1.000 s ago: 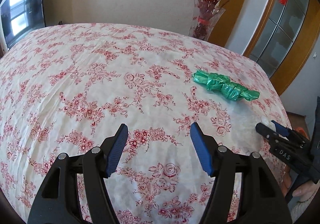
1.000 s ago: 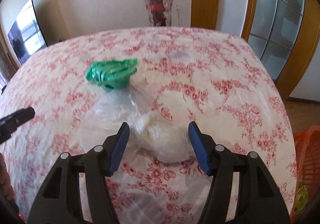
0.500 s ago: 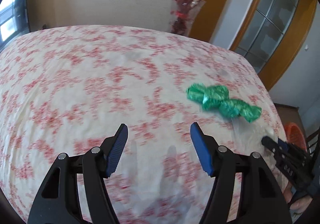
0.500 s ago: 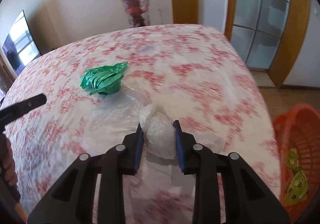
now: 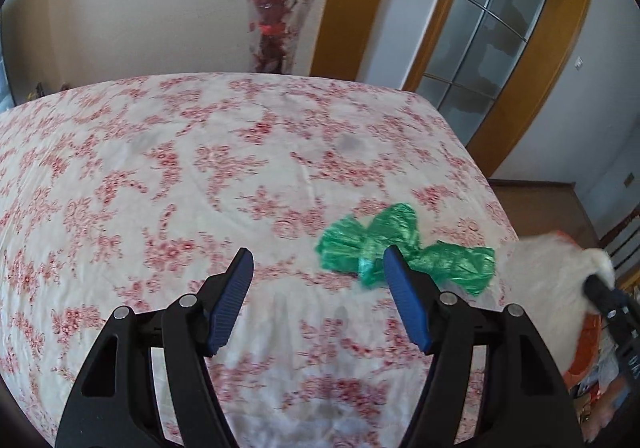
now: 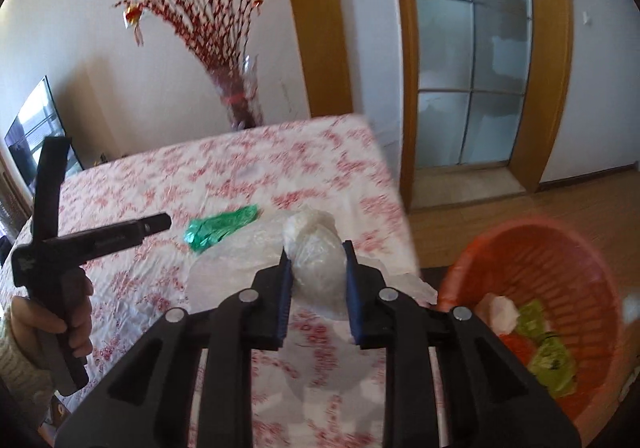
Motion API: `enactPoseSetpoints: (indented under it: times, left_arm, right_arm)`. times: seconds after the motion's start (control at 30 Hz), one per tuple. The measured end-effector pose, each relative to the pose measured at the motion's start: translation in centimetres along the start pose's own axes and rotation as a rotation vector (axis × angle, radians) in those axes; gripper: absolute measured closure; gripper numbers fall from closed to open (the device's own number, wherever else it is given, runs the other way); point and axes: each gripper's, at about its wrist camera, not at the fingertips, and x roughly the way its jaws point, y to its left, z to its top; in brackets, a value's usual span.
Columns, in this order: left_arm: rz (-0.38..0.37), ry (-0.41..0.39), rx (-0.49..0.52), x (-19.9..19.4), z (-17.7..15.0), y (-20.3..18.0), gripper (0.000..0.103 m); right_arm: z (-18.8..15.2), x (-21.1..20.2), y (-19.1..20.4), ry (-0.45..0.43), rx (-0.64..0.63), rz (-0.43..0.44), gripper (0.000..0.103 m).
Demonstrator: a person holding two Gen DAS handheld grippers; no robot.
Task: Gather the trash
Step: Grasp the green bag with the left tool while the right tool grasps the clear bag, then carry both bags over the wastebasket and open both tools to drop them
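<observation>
One crumpled green plastic bag (image 5: pixel 404 248), one clear plastic bag wad (image 6: pixel 316 252), one orange basket (image 6: pixel 560 268), two grippers, left (image 5: pixel 318 296) and right (image 6: pixel 316 288), one glass vase (image 5: pixel 276 28), one floral tablecloth (image 5: pixel 160 168)

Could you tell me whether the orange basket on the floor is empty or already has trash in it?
Not empty: the orange basket holds green and whitish scraps.

Table with a red floral tablecloth (image 5: pixel 168 176), crumpled green plastic bag (image 5: pixel 404 248) lying on it, over toward the tablecloth's right edge.
</observation>
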Motion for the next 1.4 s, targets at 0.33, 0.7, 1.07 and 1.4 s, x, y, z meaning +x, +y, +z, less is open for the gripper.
enactPoseSetpoints:
  times: [0.33,0.7,1.07,1.4]
  left_arm:
    - [-0.026,0.015,0.091,2.3,0.4,-4.9,0.029]
    - [-0.021,0.088,0.138,6.2,-0.5,-6.8,0.027]
    - [-0.024,0.070,0.201,7.0,-1.3,-8.9,0.031]
    - [-0.005,0.046,0.262,7.1,-1.6,-10.0,0.049]
  right_arm:
    - [-0.7,-2.9,-5.6,-0.041,0.088,-0.131,0.079]
    - [-2.4,-2.5,-8.8,-0.005,0.148,-0.169,0.079]
    - [-3.2,-1.9,-9.6,0.012,0.182,-0.159,0.079]
    - [-3.8,-1.4,-10.3,0.025,0.218,-0.153,0.079]
